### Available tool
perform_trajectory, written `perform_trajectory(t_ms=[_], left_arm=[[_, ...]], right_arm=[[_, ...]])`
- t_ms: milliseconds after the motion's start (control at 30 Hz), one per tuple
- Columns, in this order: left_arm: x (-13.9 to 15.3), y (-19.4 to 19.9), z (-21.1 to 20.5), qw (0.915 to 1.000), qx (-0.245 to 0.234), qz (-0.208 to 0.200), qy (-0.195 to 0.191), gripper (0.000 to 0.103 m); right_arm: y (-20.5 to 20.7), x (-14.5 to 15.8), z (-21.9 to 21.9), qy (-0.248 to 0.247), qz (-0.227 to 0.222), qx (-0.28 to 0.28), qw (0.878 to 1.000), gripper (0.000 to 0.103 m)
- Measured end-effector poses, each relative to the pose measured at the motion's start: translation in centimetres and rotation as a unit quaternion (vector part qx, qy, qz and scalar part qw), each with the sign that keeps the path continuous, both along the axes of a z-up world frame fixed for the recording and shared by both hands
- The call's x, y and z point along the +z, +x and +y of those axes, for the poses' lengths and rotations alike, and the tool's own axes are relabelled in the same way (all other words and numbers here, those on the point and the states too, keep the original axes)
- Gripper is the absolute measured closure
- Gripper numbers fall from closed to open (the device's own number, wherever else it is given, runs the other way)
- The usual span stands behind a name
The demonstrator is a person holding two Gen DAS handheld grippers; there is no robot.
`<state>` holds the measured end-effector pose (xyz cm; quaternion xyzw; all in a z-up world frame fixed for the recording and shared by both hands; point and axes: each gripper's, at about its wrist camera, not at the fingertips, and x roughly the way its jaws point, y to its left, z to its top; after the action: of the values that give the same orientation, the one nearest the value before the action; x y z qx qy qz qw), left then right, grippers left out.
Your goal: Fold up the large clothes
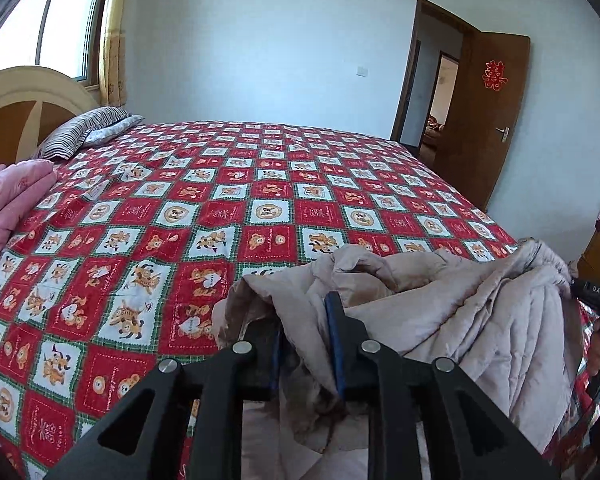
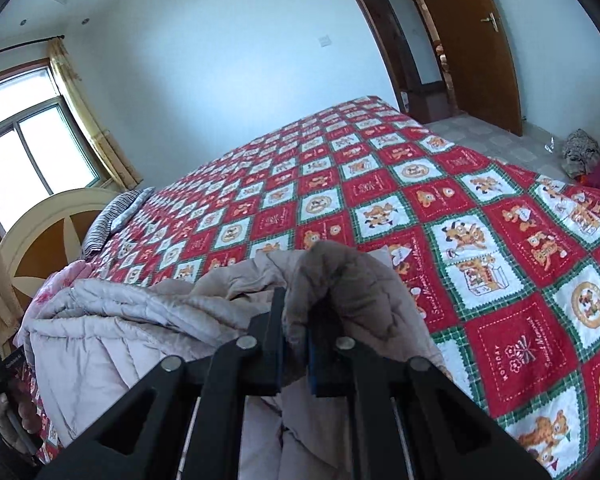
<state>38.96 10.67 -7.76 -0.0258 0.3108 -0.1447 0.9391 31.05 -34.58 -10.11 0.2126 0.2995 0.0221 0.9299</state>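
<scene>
Beige quilted jacket [image 1: 440, 312] stretches left-right between left gripper [image 1: 306, 344] and right gripper [image 2: 296, 340], both clenched on it, above the bed [image 1: 220, 208].

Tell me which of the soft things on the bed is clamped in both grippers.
The beige quilted coat, at the bed's near edge. The left gripper and right gripper each pinch it. The striped pillow and pink quilt lie untouched by the headboard.

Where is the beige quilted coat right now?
The beige quilted coat is bunched between the left gripper and right gripper, both pinching it, at the near edge of the red patterned bedspread.
</scene>
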Motion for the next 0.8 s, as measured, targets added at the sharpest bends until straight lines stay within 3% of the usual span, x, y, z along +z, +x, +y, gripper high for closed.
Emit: perform_trajectory(t_ms=[100, 133, 300, 333, 400, 433, 500, 567, 633, 800], left_arm=[[-0.4, 1.7, -1.2, 0.9995, 0.01, 0.003, 0.031, 0.082], [-0.5, 2.1, -1.0, 0.9997, 0.012, 0.004, 0.022, 0.081], [-0.7, 4.3, 2.1, 0.9958, 0.016, 0.039, -0.081, 0.077], [-0.7, 4.4, 2.5, 0.9943, 0.017, 0.04, -0.098, 0.073], [-0.8, 4.7, 1.9, 0.9917, 0.028, 0.041, -0.118, 0.058], [-0.7, 4.9, 1.0, 0.9924, 0.035, 0.047, -0.108, 0.046], [0.0, 4.7, -1.0, 0.9963, 0.057, 0.03, -0.058, 0.038], [1.5, 3.9, -2.3, 0.9954, 0.091, -0.03, -0.001, 0.017], [2.6, 3.1, -2.5, 0.9905, 0.113, -0.078, 0.014, 0.005], [2.1, 3.0, -4.5, 0.9928, 0.085, -0.079, 0.028, 0.005]], right_arm=[[1.8, -1.2, 0.4, -0.026, 0.018, -0.005, 1.0, 0.093], [2.4, -1.5, 0.4, -0.033, 0.022, -0.009, 0.999, 0.093], [5.2, -2.4, -0.5, -0.04, 0.048, -0.026, 0.998, 0.093], [5.8, -2.4, -0.3, -0.048, 0.052, -0.023, 0.997, 0.093], [7.0, -2.3, 0.5, -0.071, 0.058, -0.024, 0.996, 0.092], [7.7, -2.5, 0.9, -0.076, 0.061, -0.021, 0.995, 0.087], [8.2, -2.6, 1.8, -0.076, 0.06, -0.011, 0.995, 0.079], [8.3, -2.5, 2.3, -0.074, 0.054, -0.003, 0.996, 0.071], [8.5, -2.4, 2.3, -0.071, 0.048, -0.001, 0.996, 0.063], [9.8, -2.4, 1.5, -0.063, 0.046, -0.025, 0.997, 0.058]])
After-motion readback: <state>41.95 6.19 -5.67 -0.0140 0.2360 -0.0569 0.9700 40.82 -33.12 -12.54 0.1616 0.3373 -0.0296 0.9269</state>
